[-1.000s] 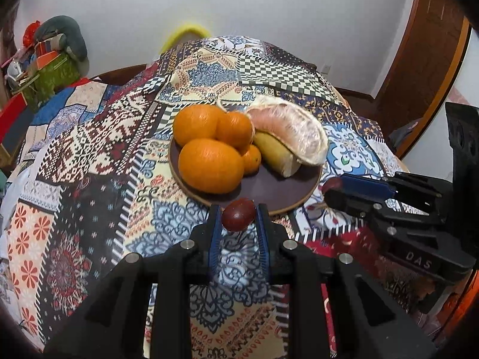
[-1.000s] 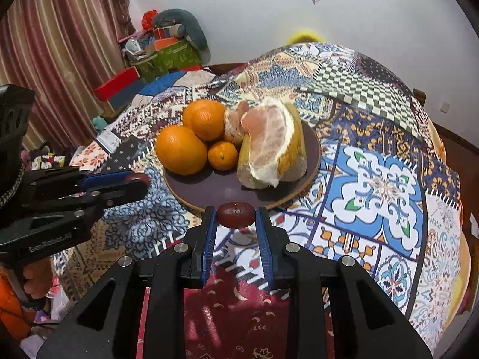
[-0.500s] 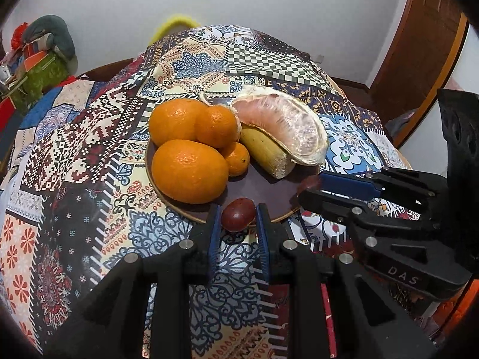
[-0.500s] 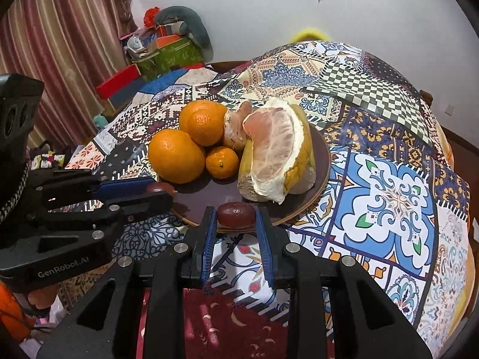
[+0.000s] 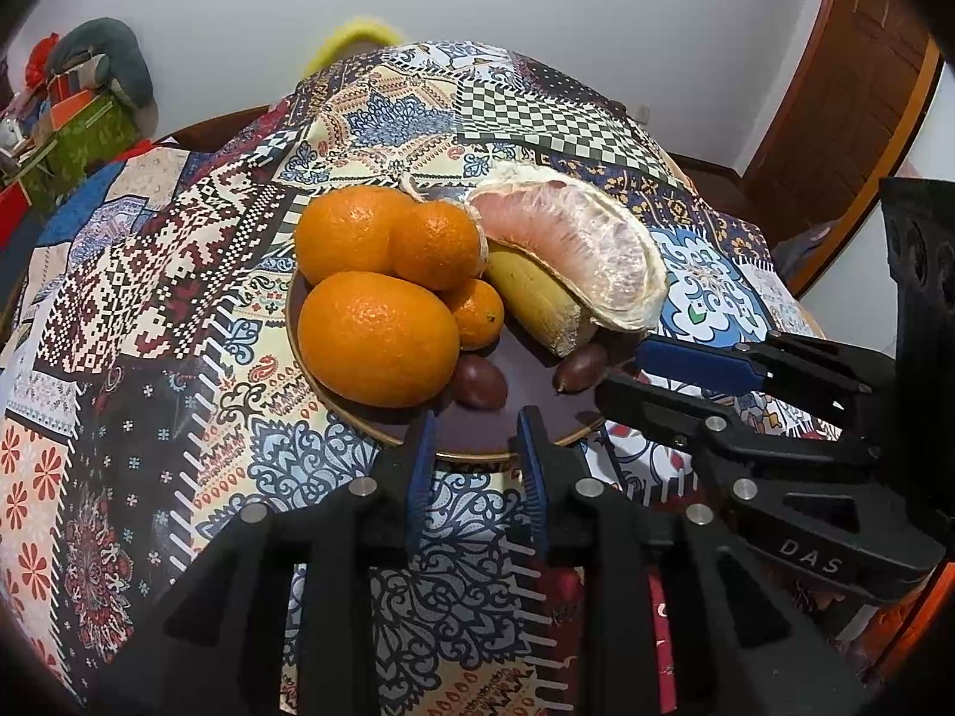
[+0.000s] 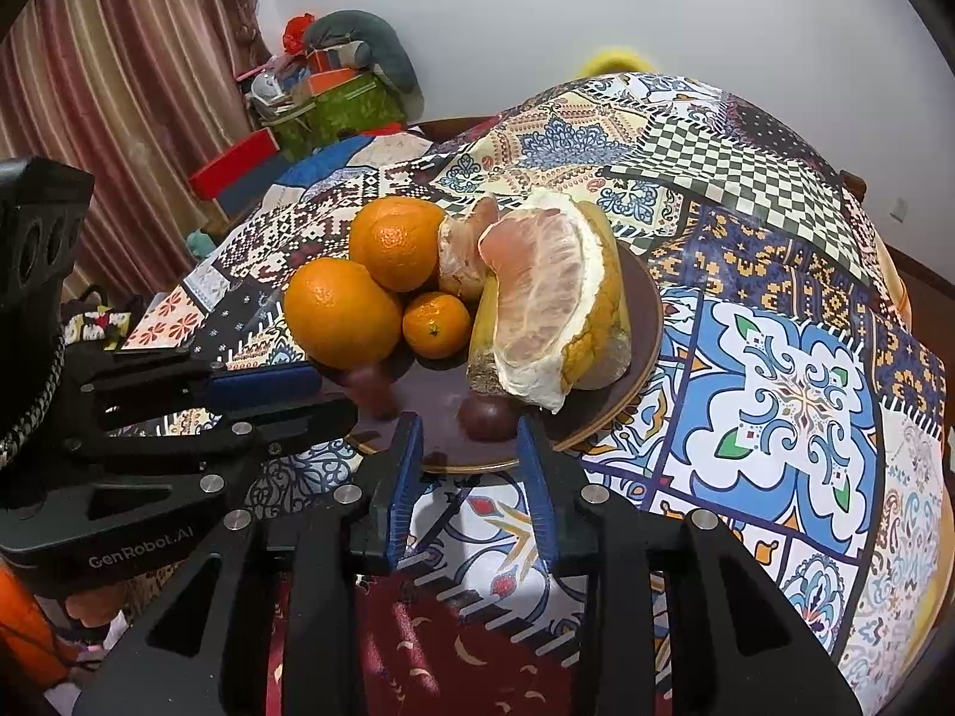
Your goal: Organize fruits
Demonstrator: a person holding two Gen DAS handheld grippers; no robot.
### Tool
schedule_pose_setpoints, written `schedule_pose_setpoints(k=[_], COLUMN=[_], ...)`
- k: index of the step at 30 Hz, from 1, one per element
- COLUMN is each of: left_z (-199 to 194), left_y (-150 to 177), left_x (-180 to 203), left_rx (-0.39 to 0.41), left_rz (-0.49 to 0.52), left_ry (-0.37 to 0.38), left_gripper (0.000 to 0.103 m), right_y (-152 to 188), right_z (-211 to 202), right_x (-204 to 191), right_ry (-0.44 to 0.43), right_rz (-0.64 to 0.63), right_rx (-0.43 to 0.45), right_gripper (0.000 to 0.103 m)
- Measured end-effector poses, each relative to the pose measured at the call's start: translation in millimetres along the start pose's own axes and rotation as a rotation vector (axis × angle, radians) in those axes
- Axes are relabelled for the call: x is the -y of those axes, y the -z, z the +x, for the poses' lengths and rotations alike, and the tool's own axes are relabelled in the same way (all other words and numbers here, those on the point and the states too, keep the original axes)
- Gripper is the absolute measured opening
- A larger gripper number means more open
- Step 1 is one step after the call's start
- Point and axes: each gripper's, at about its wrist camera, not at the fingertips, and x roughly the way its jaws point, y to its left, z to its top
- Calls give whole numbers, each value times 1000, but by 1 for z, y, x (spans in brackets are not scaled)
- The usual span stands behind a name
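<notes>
Both dark red fruits have left my grippers since 0.5 s ago and now lie on the brown plate [image 5: 358,423]. Left to right: my left gripper [image 5: 477,447] is spread, holding nothing, body reads "GenRobot.AI"; left red fruit [image 5: 480,380] touches the front orange [image 5: 376,337]. Right red fruit [image 6: 486,417] sits by the banana [image 5: 531,298] end. My right gripper [image 6: 471,447] is spread too, marked "DAS". Plate also holds 2 more oranges, 1 small mandarin [image 6: 436,325], and peeled pomelo [image 6: 549,304]. Patchwork tablecloth [image 6: 788,394] underneath.
</notes>
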Motion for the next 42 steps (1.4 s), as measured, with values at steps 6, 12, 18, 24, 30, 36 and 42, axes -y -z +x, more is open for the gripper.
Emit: schedule_pose_setpoints(k=[6, 12, 18, 24, 30, 36, 42], left_z=[-21, -64, -129, -190, -237, -269, -289], left_y=[-1, -6, -11, -9, 2, 15, 26], left_x=[-3, -1, 6, 20, 33, 38, 37], left_rx=[44, 142, 295, 448, 562, 652, 711], left_rz=[-17, -11, 0, 23, 29, 23, 6], left_ry=[-14, -49, -69, -88, -82, -87, -97], left_gripper=[28, 28, 28, 28, 30, 44, 60], right_y=[-2, -10, -22, -25, -18, -10, -6], right_z=[-15, -54, -110, -161, -203, -235, -246], right_x=[2, -4, -17, -39, -64, -80, -84], right_ry=[10, 45, 69, 93, 93, 104, 126], right_rz=[11, 1, -16, -39, -60, -67, -55], right_rx=[30, 125, 269, 408, 528, 637, 696], right_gripper=[30, 30, 30, 30, 30, 49, 64])
